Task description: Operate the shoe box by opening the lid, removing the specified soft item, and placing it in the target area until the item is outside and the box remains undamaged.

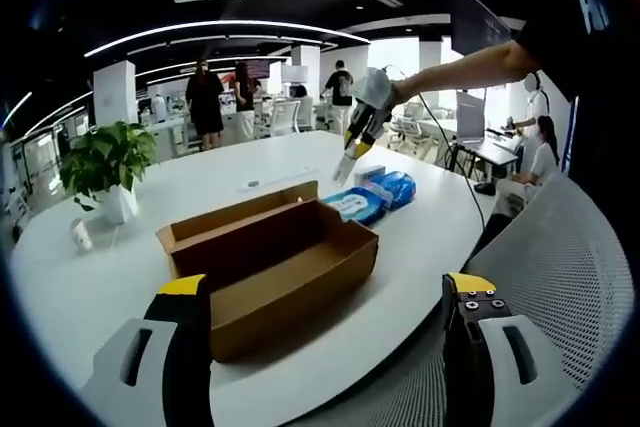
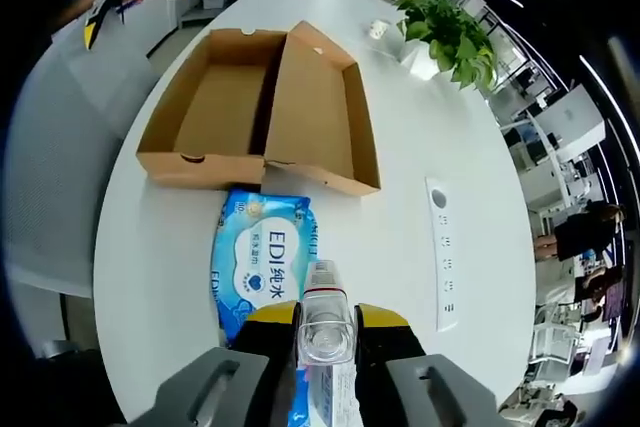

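Left gripper view: the left gripper (image 1: 330,342) hangs low over the table edge, jaws spread wide and empty.
Box, left gripper view: the shoe box (image 1: 268,262) sits open just ahead of the jaws, lid laid back, nothing visible inside.
Soft item, left gripper view: the blue wipes pack (image 1: 375,195) lies on the white table (image 1: 90,287) past the box's far corner — already outside it.
Other hand, left gripper view: the right gripper (image 1: 360,137) reaches in from the right on an outstretched arm, tips just above the pack; a small pale thing sits at them, too small to name from here.
Right gripper view: the right gripper (image 2: 325,332) is closed on a small clear bottle (image 2: 324,325), pinched between its jaws.
Relation, right gripper view: the wipes pack (image 2: 262,262) lies directly under and ahead of the jaws, long axis running toward the box, top end touching the box wall (image 2: 250,107).
Nearer hand: the right, by far.
Difference: the bottle in the grip reads clearly here — the left gripper view gives the height above the pack.
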Motion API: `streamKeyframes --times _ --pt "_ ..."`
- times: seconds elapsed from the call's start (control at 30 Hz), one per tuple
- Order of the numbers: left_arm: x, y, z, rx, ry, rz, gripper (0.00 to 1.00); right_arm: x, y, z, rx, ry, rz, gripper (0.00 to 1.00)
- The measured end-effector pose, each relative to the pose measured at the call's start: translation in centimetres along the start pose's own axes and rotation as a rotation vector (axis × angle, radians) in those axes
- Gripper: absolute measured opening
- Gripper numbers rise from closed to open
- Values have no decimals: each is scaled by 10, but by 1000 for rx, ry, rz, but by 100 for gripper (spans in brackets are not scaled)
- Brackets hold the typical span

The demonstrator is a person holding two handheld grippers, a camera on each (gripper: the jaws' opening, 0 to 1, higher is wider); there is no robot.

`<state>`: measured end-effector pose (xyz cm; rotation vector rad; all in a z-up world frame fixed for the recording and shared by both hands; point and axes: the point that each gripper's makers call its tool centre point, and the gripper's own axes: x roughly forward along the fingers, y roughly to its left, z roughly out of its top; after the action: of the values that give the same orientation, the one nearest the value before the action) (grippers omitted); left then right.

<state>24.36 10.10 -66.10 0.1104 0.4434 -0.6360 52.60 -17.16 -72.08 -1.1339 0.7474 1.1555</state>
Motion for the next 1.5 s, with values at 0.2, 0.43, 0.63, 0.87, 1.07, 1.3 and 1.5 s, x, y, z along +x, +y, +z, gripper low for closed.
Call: streamKeyframes --times 0.2,0.43,0.63,0.87,1.07,1.3,1.5 --pt "0 2 -2 -1 8 12 100 12 -7 -2 -6 20 14 17" --pt "1 5 -3 -5 14 23 100 24 -14 -5 -17 48 29 17" --pt "1 6 -4 -6 16 25 100 37 -15 -4 -30 67 47 17" --pt "1 9 -5 -18 14 29 100 48 -11 -4 -45 88 77 17" --pt "1 11 -6 -26 10 35 100 52 -11 -4 -50 104 92 17" --pt "0 13 -5 -25 3 49 99 58 -7 -1 -62 107 115 17" --pt "0 13 -5 -23 8 52 99 59 -7 -2 -68 125 129 17"
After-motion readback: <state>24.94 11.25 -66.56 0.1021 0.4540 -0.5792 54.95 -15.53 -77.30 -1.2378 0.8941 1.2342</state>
